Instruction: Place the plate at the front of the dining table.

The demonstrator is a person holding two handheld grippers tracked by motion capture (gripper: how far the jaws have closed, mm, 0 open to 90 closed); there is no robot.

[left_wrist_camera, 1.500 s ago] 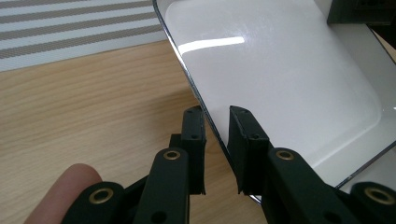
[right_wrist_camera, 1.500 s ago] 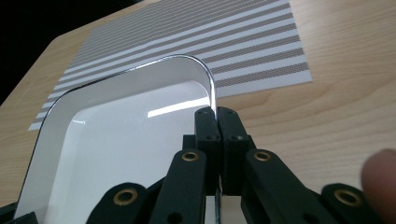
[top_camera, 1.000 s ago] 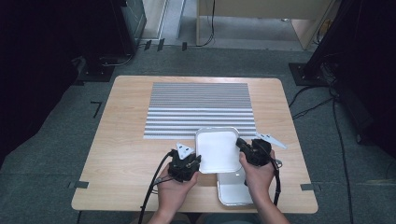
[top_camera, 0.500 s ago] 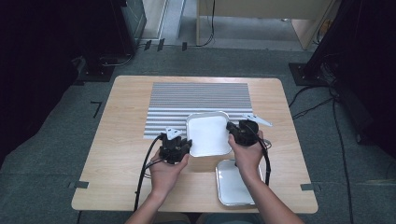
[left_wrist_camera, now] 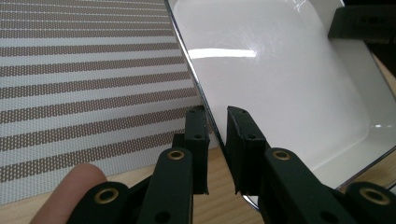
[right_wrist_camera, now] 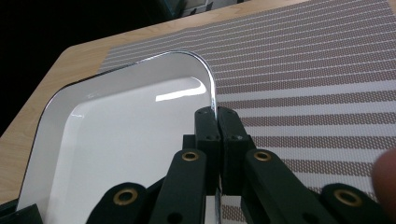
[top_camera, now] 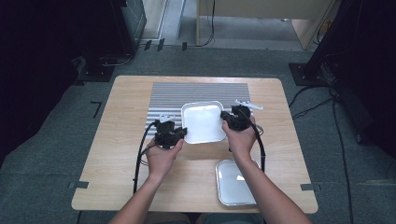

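A white tray (top_camera: 203, 122) with a shiny metal rim hangs over the near edge of the striped mat (top_camera: 201, 91), carried between both hands. My left gripper (top_camera: 181, 132) is shut on its left rim; in the left gripper view the rim runs between the jaws (left_wrist_camera: 217, 114) and the tray's basin (left_wrist_camera: 280, 84) spreads to the right. My right gripper (top_camera: 225, 118) is shut on the right rim; in the right gripper view the jaws (right_wrist_camera: 217, 112) pinch the rim beside the tray's rounded corner (right_wrist_camera: 126, 135). A second tray (top_camera: 233, 182) lies flat near the table's front right.
The wooden table (top_camera: 126, 140) carries the grey-and-white striped mat across its far half. Cables trail from both grippers toward the front edge. Dark equipment and floor cables surround the table.
Both hands have carried the white tray away from the person and a little left, off the second tray and onto the mat's near edge. The second tray stays put.
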